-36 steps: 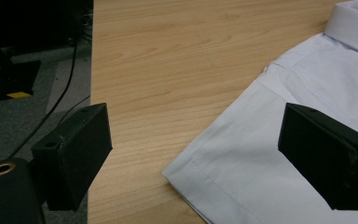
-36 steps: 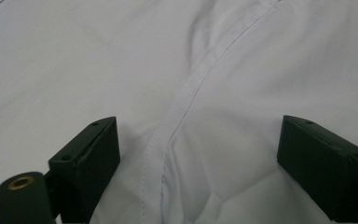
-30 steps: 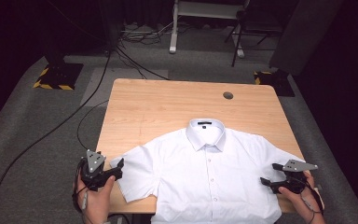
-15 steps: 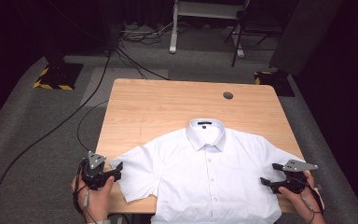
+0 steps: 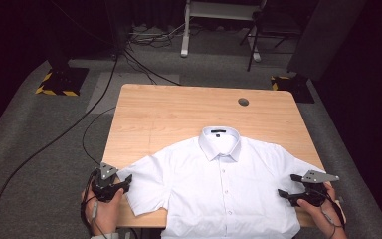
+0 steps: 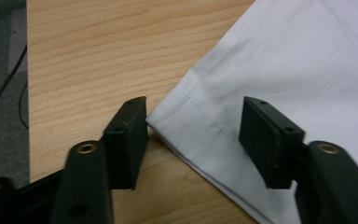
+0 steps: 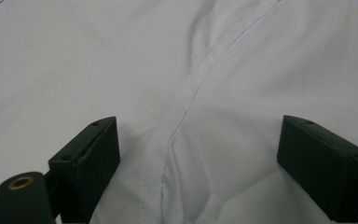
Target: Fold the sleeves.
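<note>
The pale wooden rectangular bench point(image 5: 179, 119) is carrying a white short-sleeved cotton shirt point(image 5: 219, 194), lying face up and buttoned at the near edge, collar pointing away. The left hand-held gripper point(image 5: 122, 185) is working at the sleeve hem point(image 6: 200, 116): its jaws have just been closing and are half spread, the hem corner sitting between them, pads not yet pressing. The right hand-held gripper point(image 5: 284, 194) is hovering spread wide over the other sleeve's shoulder seam point(image 7: 186, 112). Best to bite both cloth layers squarely behind the stitching, then lift evenly. No containers are sitting on the bench.
</note>
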The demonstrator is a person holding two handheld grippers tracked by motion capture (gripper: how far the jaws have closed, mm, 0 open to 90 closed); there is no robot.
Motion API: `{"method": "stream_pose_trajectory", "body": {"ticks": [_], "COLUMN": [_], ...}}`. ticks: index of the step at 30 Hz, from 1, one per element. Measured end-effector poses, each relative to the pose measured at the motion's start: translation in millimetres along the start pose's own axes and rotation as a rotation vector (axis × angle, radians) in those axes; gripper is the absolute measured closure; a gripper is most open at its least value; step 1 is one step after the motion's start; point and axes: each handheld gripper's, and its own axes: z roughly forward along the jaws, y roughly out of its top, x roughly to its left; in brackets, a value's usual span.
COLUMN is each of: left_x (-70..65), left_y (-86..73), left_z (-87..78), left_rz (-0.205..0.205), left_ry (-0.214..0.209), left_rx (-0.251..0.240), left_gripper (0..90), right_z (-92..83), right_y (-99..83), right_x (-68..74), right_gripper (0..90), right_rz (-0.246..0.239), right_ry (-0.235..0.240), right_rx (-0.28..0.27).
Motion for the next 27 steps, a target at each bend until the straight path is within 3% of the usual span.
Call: {"method": "stream_pose_trajectory", "body": {"ticks": [2,6,10,12,15,18,21,27], "left_x": [-0.4,-5.6,-9.6,-10.6,-13.5,-19.3,-25.0,-29.7], "left_y": [0.0,-0.6,-0.5,0.1,2.0,6.6,10.6,15.3], "left_z": [-0.3,-1.0,-0.7,-1.2,-3.4,-11.4,-20.3,-30.2], "left_rz": [0.006,0.007,-0.008,-0.012,0.013,0.041,0.043,0.049], "left_ry": [-0.006,-0.031,-0.025,-0.022,-0.007,0.024,0.034,0.030], "left_rx": [0.000,-0.011,-0.012,-0.006,-0.001,-0.045,-0.092,-0.123], "left_gripper": [46.9,73.6,84.8,86.9,88.2,88.3,88.3,88.3], "right_z": [0.0,0.0,0.0,0.0,0.0,0.0,0.0,0.0], "right_y": [0.0,0.0,0.0,0.0,0.0,0.0,0.0,0.0], "right_x": [0.0,0.0,0.0,0.0,0.0,0.0,0.0,-0.1], "right_gripper": [12.8,12.8,12.8,12.8,12.8,12.8,12.8,12.8], "right_rz": [0.000,0.000,0.000,0.000,0.000,0.000,0.000,0.000], "right_ry": [0.000,0.000,0.000,0.000,0.000,0.000,0.000,0.000], "right_rx": [0.000,0.000,0.000,0.000,0.000,0.000,0.000,0.000]}}
